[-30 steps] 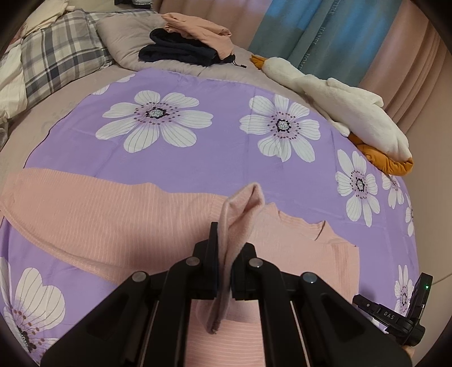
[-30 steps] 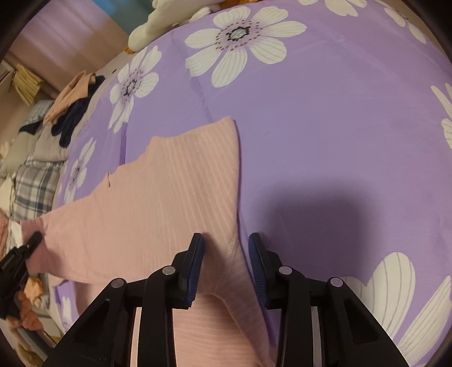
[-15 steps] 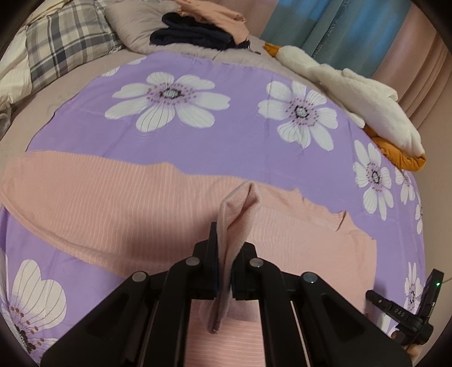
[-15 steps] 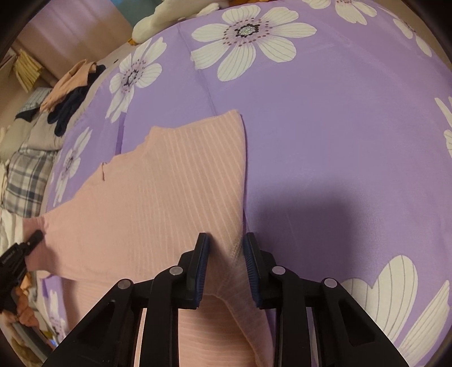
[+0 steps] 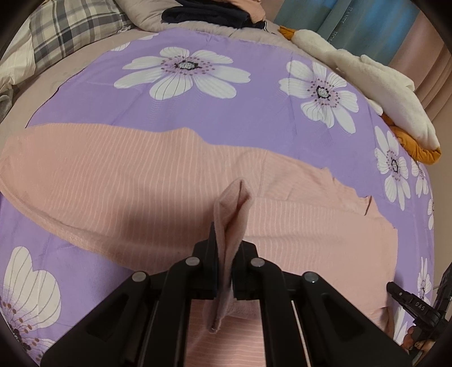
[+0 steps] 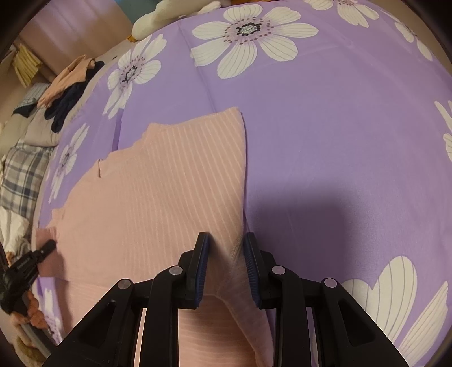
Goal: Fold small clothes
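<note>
Across the purple flowered bedsheet (image 5: 226, 113) lies a pink ribbed top (image 5: 113, 175), spread flat with its lower part folded up over the body. The left hand-held gripper (image 5: 226, 254) is clenched on a pinch of the fabric's edge, which stands up between its fingers as a narrow fold. In the right wrist view, the right hand-held gripper (image 6: 226, 254) straddles the garment's hem corner, near the pink top's right edge; the cloth rises between the fingers, but dark gaps show on either side, so I judge the pads are not yet pressing it and this side counts as released.

Around the sheet sit a plaid pillow (image 5: 70, 25), a dark and peach heap of clothes (image 5: 214, 14) and a cream plush toy (image 5: 381, 84), all well apart from the work.

Uneven handling looks like the main risk: with only one side firmly gripped, lowering or pulling could drag the fold askew or leave a slanted crease. If the right pads close on too little cloth, the corner may slip out. The soft knit could also bunch under the gripped layer.
</note>
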A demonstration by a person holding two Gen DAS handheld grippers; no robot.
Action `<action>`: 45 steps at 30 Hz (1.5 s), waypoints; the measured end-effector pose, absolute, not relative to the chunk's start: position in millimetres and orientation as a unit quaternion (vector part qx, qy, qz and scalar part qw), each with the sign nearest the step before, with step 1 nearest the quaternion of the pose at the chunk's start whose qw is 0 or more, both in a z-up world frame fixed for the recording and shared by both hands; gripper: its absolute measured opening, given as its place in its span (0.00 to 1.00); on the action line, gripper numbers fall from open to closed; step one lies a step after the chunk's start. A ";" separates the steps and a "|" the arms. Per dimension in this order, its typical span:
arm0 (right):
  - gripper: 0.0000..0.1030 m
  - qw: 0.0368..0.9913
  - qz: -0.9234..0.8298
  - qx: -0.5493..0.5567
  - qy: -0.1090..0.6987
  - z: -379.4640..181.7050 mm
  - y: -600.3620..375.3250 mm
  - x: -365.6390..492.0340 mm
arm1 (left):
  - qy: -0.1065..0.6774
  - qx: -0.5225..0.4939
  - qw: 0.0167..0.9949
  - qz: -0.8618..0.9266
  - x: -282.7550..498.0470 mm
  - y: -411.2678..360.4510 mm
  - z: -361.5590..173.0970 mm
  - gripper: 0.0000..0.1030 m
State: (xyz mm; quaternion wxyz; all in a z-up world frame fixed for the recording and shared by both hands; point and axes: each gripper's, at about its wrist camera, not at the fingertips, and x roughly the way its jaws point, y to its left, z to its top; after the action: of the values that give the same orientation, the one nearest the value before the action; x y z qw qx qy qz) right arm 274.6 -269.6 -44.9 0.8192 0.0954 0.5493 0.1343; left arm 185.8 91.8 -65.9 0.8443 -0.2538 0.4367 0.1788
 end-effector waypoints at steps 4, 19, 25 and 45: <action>0.28 0.820 0.134 0.093 0.549 -44.9 -268.7 275.2 | 0.440 -0.255 0.842 0.180 185.3 93.5 -71.9 0.08; 0.28 0.823 0.130 0.082 0.546 -45.9 -265.8 275.0 | 0.446 -0.279 0.835 0.162 180.5 103.3 -87.4 0.12; 0.28 0.825 0.128 0.078 0.545 -46.9 -264.7 275.2 | 0.441 -0.282 0.839 0.150 178.7 104.3 -90.8 0.13; 0.28 0.850 0.122 0.036 0.511 -51.8 -257.8 269.9 | 0.432 -0.254 0.857 0.119 178.8 105.0 -96.3 0.13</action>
State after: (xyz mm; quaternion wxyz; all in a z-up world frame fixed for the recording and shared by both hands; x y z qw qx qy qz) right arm 269.9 -257.8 -51.8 0.8503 0.0363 0.5107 0.1220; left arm 178.8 105.0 -96.3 0.8571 -0.2538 0.4322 0.1193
